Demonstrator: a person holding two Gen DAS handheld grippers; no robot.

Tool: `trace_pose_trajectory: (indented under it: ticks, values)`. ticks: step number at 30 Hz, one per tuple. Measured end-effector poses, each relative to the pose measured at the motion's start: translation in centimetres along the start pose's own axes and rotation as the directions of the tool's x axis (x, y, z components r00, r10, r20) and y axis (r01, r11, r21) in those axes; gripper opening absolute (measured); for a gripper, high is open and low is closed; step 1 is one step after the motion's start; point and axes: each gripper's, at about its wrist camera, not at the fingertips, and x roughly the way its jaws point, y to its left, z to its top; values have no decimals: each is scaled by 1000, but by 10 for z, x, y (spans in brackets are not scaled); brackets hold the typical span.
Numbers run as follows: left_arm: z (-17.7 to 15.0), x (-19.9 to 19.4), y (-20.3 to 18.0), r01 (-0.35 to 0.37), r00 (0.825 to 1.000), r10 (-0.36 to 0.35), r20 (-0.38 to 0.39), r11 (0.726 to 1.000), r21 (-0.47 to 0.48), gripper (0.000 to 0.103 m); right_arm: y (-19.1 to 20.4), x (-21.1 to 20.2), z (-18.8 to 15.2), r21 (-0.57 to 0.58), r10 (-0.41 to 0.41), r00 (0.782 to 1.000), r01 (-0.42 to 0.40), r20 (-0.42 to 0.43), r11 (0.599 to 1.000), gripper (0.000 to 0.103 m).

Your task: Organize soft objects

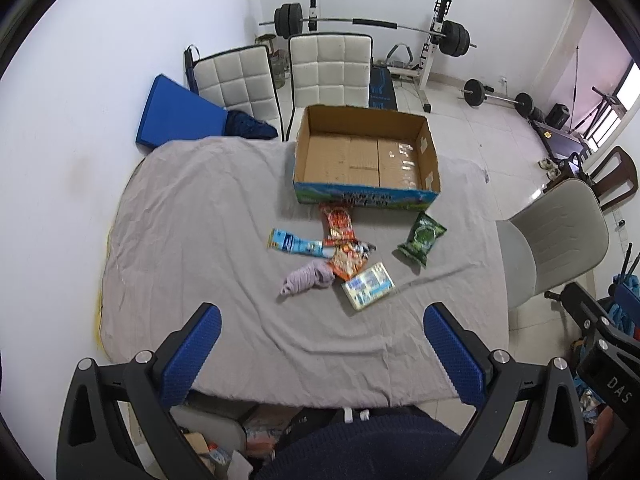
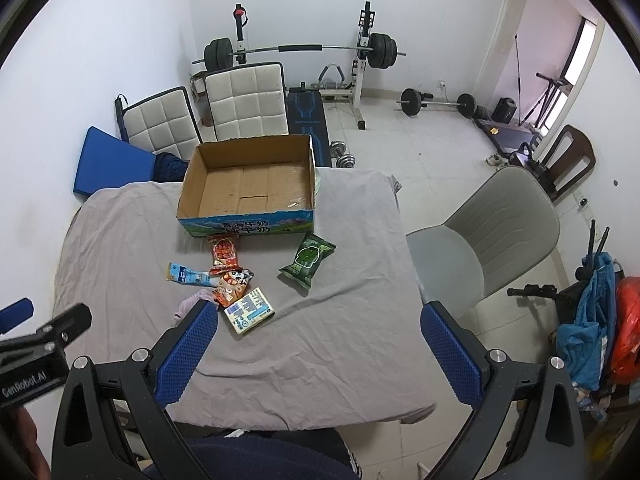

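Note:
An open, empty cardboard box [image 1: 366,156] [image 2: 250,188] stands at the far side of a grey-covered table [image 1: 200,240] [image 2: 340,320]. In front of it lie a green snack bag [image 1: 421,238] [image 2: 307,260], two red-orange snack packets [image 1: 339,224] [image 2: 225,251], a light blue packet [image 1: 294,244] [image 2: 187,274], a white-blue pack [image 1: 368,285] [image 2: 249,310] and a lilac cloth [image 1: 306,278] [image 2: 192,302]. My left gripper [image 1: 320,344] is open and empty above the near table edge. My right gripper [image 2: 318,340] is open and empty, its left finger [image 2: 188,348] partly hiding the cloth.
Two white padded chairs [image 1: 280,76] [image 2: 208,116] stand behind the table, a grey chair [image 1: 560,240] [image 2: 492,240] at its right. A blue pad [image 1: 176,116] leans on the left wall. Barbell rack and weights [image 1: 372,32] [image 2: 304,52] stand at the back.

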Motion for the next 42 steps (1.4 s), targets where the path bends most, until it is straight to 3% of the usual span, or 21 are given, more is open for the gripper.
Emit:
trace_pose_trajectory:
  ticks: [2, 5, 9, 13, 16, 22, 26, 29, 31, 34, 36, 38, 42]
  values:
    - [14, 12, 0, -11, 1000, 11, 18, 1000, 19, 103, -5, 18, 7, 15, 19, 1000, -18, -22, 1000, 103]
    - [34, 40, 0, -88, 996, 87, 30, 995, 43, 103, -15, 57, 17, 44, 30, 997, -27, -78, 999, 103]
    - [47, 96, -4, -53, 997, 56, -46, 997, 53, 103, -28, 129, 25, 88, 53, 979, -37, -195, 995, 103]
    - [46, 166, -34, -38, 989, 66, -136, 980, 197, 103, -40, 209, 23, 101, 83, 945, -53, -317, 993, 103]
    - [30, 229, -64, -19, 968, 99, -232, 945, 327, 103, -47, 274, 12, 90, 83, 910, -51, -406, 995, 103]
    - [-10, 341, -114, 68, 903, 154, -400, 870, 488, 97, -63, 364, -13, 91, 87, 853, -46, -514, 995, 103]
    - [-29, 388, -135, 114, 867, 194, -459, 821, 560, 97, -72, 397, -29, 114, 108, 820, -52, -562, 992, 103]
    - [-38, 414, -144, 94, 857, 243, -455, 794, 600, 90, -79, 412, -31, 140, 128, 813, -58, -569, 988, 103]
    - [-35, 418, -142, 95, 866, 208, -456, 825, 557, 61, -82, 417, -28, 167, 152, 813, -69, -562, 984, 103]
    - [-21, 413, -124, 79, 860, 115, -497, 933, 351, 61, -82, 425, -16, 216, 194, 819, -88, -540, 972, 103]
    - [-16, 409, -110, 69, 851, 50, -523, 976, 206, 61, -78, 435, -5, 252, 221, 824, -99, -521, 963, 103]
    - [-14, 403, -93, 47, 841, -25, -540, 999, 27, 61, -68, 450, 10, 294, 251, 827, -109, -504, 950, 103]
    - [-21, 406, -74, 9, 812, -108, -573, 985, -174, 61, -46, 485, 27, 352, 282, 820, -106, -498, 930, 98]
